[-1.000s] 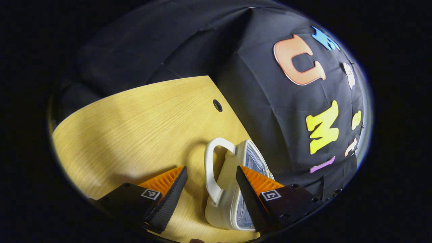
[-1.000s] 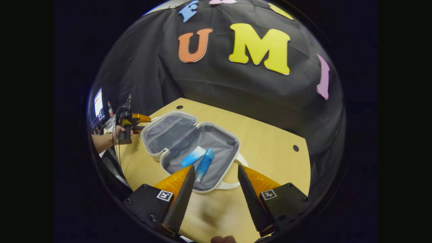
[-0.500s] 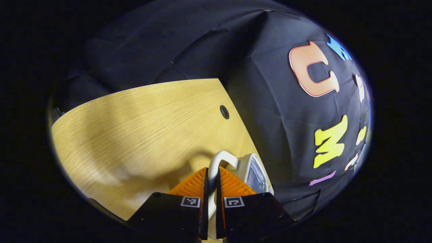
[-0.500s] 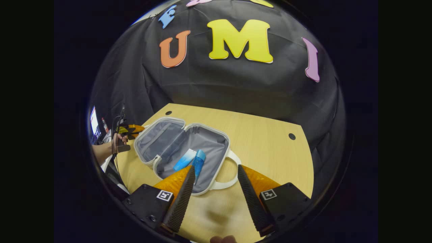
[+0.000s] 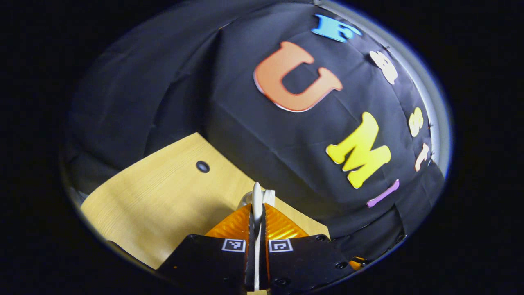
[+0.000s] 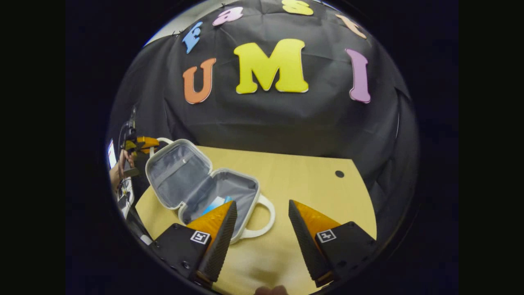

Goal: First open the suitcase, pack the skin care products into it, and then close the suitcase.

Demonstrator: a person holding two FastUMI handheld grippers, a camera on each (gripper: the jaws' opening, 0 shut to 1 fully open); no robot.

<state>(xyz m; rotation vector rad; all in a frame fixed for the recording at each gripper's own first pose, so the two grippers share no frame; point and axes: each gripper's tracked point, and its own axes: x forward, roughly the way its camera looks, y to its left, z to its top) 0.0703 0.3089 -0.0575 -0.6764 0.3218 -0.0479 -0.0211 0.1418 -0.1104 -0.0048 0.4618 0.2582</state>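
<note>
A small white suitcase (image 6: 204, 192) with grey lining lies open on the wooden table (image 6: 311, 184). Its lid (image 6: 174, 172) is raised at a slant on the left. Blue skin care products (image 6: 215, 203) lie in the lower half, partly hidden behind my right finger. In the left gripper view my left gripper (image 5: 257, 213) is shut on the lid's white handle (image 5: 257, 198). The right gripper view shows that gripper (image 6: 145, 144) far left at the lid's handle, held by a hand (image 6: 118, 172). My right gripper (image 6: 262, 219) is open above the table, just right of the lower handle (image 6: 262, 217).
The table has a round cable hole at its back left (image 5: 202, 166) and another at its back right (image 6: 339, 173). The black cloth wall rises close behind the table. A screen and cables (image 6: 112, 157) sit beyond the table's left edge.
My left gripper closed on the lid's handle and lifted it, so the lid has swung up from flat to a slant. My right gripper drew back to the right, away from the suitcase.
</note>
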